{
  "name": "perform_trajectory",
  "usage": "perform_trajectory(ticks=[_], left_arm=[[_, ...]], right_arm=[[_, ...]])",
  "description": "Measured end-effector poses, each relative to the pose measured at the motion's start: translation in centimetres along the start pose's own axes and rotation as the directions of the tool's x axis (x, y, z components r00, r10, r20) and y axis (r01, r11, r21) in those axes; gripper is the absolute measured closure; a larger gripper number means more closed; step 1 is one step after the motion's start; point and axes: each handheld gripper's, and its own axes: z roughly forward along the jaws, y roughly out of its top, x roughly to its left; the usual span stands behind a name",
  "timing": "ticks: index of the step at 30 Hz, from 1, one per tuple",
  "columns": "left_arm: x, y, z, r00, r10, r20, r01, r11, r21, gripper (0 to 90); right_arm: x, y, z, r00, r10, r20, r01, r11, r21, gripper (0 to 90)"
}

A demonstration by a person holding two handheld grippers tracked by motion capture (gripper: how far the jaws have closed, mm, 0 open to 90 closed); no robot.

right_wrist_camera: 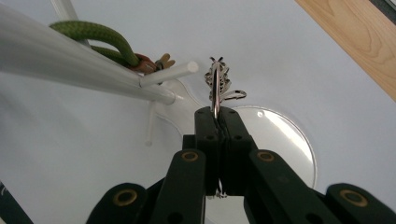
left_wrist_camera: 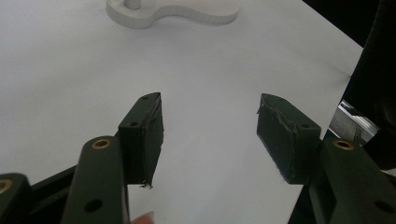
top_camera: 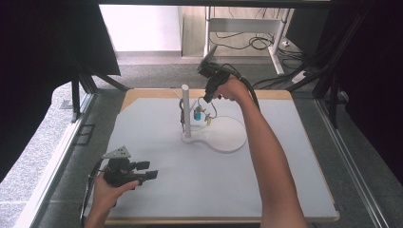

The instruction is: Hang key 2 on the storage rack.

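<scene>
A white stand (top_camera: 186,110) with side pegs rises from a flat white base (top_camera: 228,137) at the middle of the table. My right gripper (top_camera: 207,99) points down just right of the pole, shut on a metal key ring (right_wrist_camera: 216,88). Below the ring hang a blue charm (top_camera: 197,114) and a small yellow piece (top_camera: 208,120). In the right gripper view the ring sits just right of a bare white peg (right_wrist_camera: 168,73). A green cord loop (right_wrist_camera: 93,33) hangs over the stand. My left gripper (top_camera: 148,171) rests at the table's front left, open and empty (left_wrist_camera: 210,130).
The white table top (top_camera: 157,199) has a wooden rim (top_camera: 266,94) at the back. Black frame bars (top_camera: 76,95) stand along both sides. The stand's base (left_wrist_camera: 173,11) lies beyond the left gripper's jaws.
</scene>
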Motion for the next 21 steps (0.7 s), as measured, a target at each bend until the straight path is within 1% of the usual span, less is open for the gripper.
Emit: perform_trajectory(ticks=[4,8,15,19,21], left_arm=[[0.1,0.0,0.0,1.0,-0.002,-0.004,0.002,1.0,0.0,41.6],[0.1,0.0,0.0,1.0,-0.001,-0.004,0.001,1.0,0.0,41.6],[0.0,0.1,-0.2,1.0,0.0,-0.002,0.0,1.0,-0.005,41.6],[-0.1,0.1,-0.1,1.0,0.0,-0.003,0.0,1.0,-0.002,41.5],[-0.1,0.1,-0.1,1.0,0.003,-0.002,-0.003,1.0,-0.003,41.5]], right_arm=[[0.5,0.5,0.2,0.9999,-0.016,0.006,0.016,1.0,0.006,87.7],[0.8,0.6,0.4,0.9997,-0.024,-0.002,0.024,1.0,-0.002,87.7],[1.2,0.6,0.2,0.9997,-0.023,-0.008,0.023,1.0,-0.009,87.7],[1.4,0.5,0.3,0.9995,-0.031,-0.011,0.03,1.0,-0.005,87.7],[1.5,0.4,0.4,0.9996,-0.023,-0.015,0.022,1.0,-0.012,87.7]])
